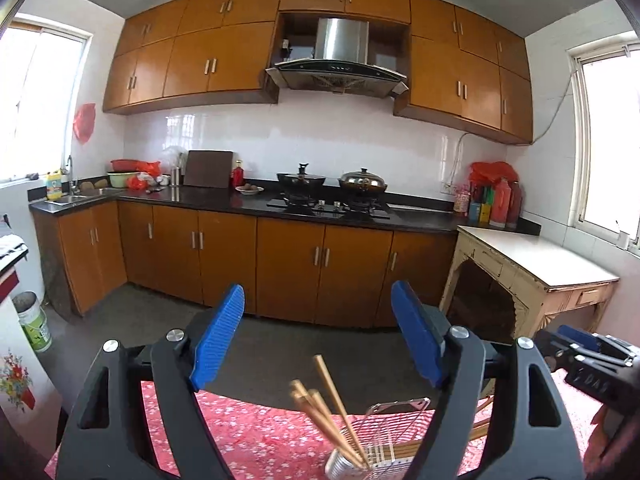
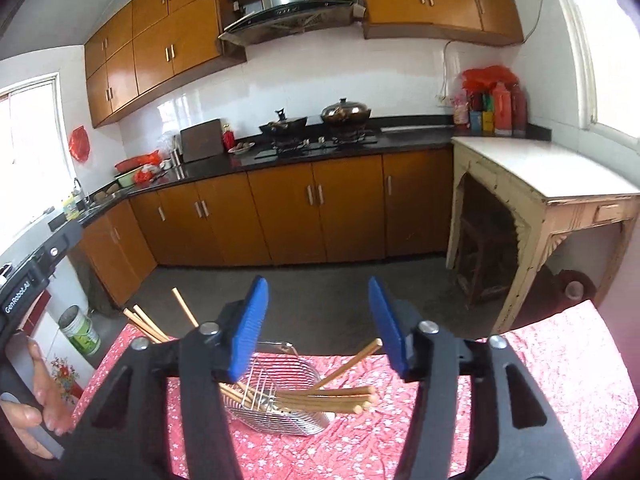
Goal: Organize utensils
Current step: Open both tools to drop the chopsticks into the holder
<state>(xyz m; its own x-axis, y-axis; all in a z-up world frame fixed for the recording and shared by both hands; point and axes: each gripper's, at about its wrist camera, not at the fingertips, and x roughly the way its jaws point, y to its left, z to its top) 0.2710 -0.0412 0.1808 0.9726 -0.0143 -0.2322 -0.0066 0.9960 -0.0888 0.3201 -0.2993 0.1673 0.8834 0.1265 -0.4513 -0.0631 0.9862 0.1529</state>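
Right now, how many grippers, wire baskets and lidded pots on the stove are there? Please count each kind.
Grippers: 2, the left gripper and the right gripper, both open.
Wire baskets: 1, the wire basket on the red cloth.
Lidded pots: 2, the black wok and the steel pot.
Total: 5

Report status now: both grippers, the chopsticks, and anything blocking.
Left gripper open, fingers empty. Right gripper open, empty. Chopsticks loose in wire basket on red tablecloth, some standing, some lying. Nothing blocking.
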